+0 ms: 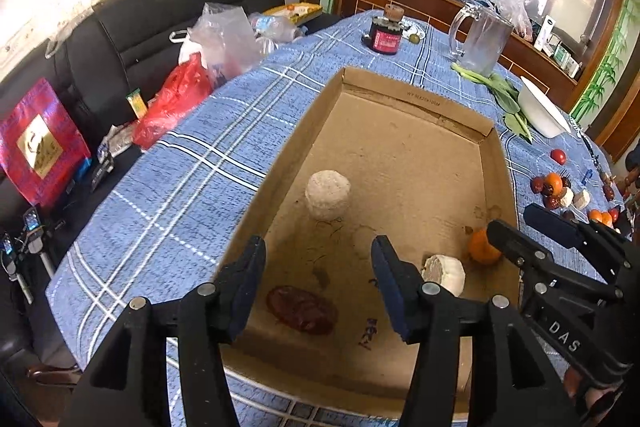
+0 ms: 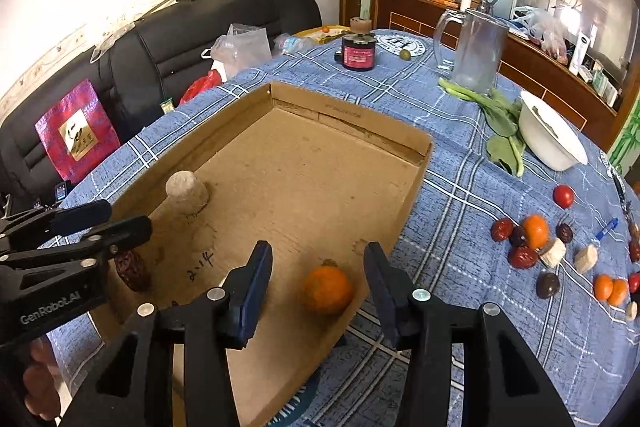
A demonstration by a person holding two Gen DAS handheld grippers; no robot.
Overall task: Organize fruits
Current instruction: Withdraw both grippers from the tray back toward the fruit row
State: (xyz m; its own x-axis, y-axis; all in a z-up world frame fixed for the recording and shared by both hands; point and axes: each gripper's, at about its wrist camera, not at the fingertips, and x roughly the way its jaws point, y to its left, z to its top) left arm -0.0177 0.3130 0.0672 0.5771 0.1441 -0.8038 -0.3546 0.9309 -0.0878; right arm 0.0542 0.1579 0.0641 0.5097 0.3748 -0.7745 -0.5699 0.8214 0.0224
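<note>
A shallow cardboard box [image 1: 420, 99] [image 2: 352, 119] lies on the blue plaid tablecloth. Inside it are a pale round chunk [image 1: 328, 194] [image 2: 186, 191], a red date [image 1: 302, 309] [image 2: 132, 270], a white piece [image 1: 446, 273] and a small orange [image 1: 482, 247] [image 2: 327, 289]. My left gripper [image 1: 318, 283] is open and empty above the box's near end. My right gripper [image 2: 318, 287] is open and empty, hovering over the orange at the box's right wall. Loose fruit [image 2: 532, 239] [image 1: 554, 187] lies on the cloth to the right: dates, oranges, a tomato [image 2: 563, 195], white pieces.
A white bowl [image 2: 552, 135] and green leaves [image 2: 500, 123] sit at the right. A glass jug [image 2: 476, 51] and a dark jar [image 2: 359, 51] stand behind the box. Plastic bags [image 1: 224, 39] lie on the black sofa at the left.
</note>
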